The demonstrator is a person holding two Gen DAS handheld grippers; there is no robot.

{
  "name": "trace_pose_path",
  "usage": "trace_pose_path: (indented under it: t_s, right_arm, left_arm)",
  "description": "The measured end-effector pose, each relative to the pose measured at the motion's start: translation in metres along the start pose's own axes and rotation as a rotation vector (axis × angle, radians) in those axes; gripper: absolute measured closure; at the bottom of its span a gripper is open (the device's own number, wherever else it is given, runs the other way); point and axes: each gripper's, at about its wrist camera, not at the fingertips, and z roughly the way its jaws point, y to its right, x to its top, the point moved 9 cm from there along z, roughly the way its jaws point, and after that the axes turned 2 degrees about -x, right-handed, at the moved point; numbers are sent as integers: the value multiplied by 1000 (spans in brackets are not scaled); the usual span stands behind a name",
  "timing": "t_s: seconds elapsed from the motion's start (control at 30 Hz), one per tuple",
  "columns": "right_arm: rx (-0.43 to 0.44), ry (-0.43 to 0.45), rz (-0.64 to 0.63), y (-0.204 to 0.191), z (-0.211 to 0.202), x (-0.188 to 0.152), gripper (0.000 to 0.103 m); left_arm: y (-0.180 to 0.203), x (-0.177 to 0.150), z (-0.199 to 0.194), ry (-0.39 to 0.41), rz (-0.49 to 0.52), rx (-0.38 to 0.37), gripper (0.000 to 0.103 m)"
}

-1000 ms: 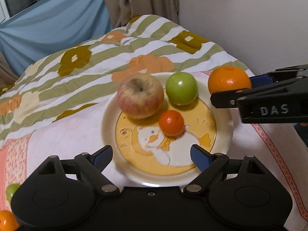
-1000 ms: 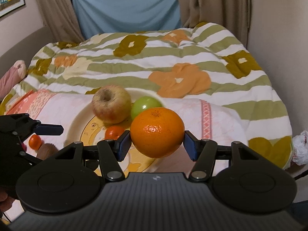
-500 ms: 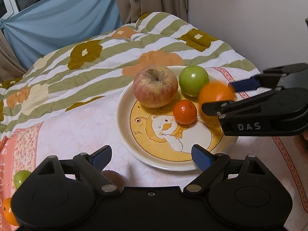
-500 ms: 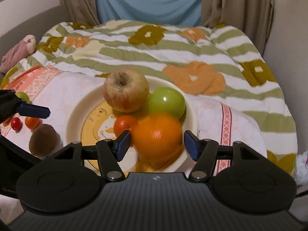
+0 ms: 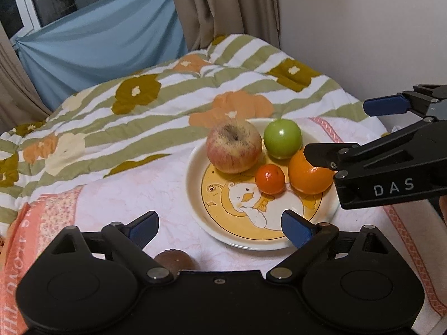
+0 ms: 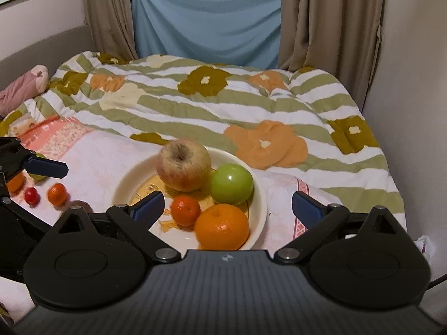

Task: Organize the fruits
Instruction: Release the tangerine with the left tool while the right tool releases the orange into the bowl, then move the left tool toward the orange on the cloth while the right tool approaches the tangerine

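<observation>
Writing: we read "DAS" in white letters on the side of the right tool (image 5: 349,128), seen from the left wrist view. On the pink towel (image 5: 117,195) at the left edge there are letters too, cut off by the frame, so we cannot read the words.

Right tool: its jaws are opening, now very wide, and nothing is between the blue pads (image 6: 306,209). The orange (image 6: 222,226) lies on the plate (image 6: 123,184), free of the pads.

Left tool (image 5: 220,227): its jaws are opening also, wide, and hold nothing. A kiwi (image 5: 174,261) lies on the towel just below it.

Change: one second ago the right tool was holding the orange above the plate's right side; now the orange rests on the plate, touching the small mandarin (image 6: 185,210) and just beside the green apple (image 6: 232,184). The kiwi was not in the left view then.

Plate: the big red-yellow apple (image 6: 183,169) is at the back; the front part, with a duck drawing, is bare.

Still off the plate: another mandarin (image 6: 57,194) and a small red fruit (image 6: 31,196) on the towel at the left.

Edges: the plate stands near the front of the bed, half on the towel; a wall (image 6: 413,83) is near the bed's right side. The striped flower blanket (image 6: 195,111) behind is open room.
</observation>
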Motion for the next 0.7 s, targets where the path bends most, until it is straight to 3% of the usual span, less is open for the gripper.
trace_pose_path:
  t_s: [0.4,0.7]
  right_arm:
    - [-5,26,26,-21,-66,23,0]
    - [-25,30,46,-76,-106,26,0]
  left_arm:
    - [-29,-7,-74,72,-67,64,6]
    - [-76,-43,-120,106,-143,75,6]
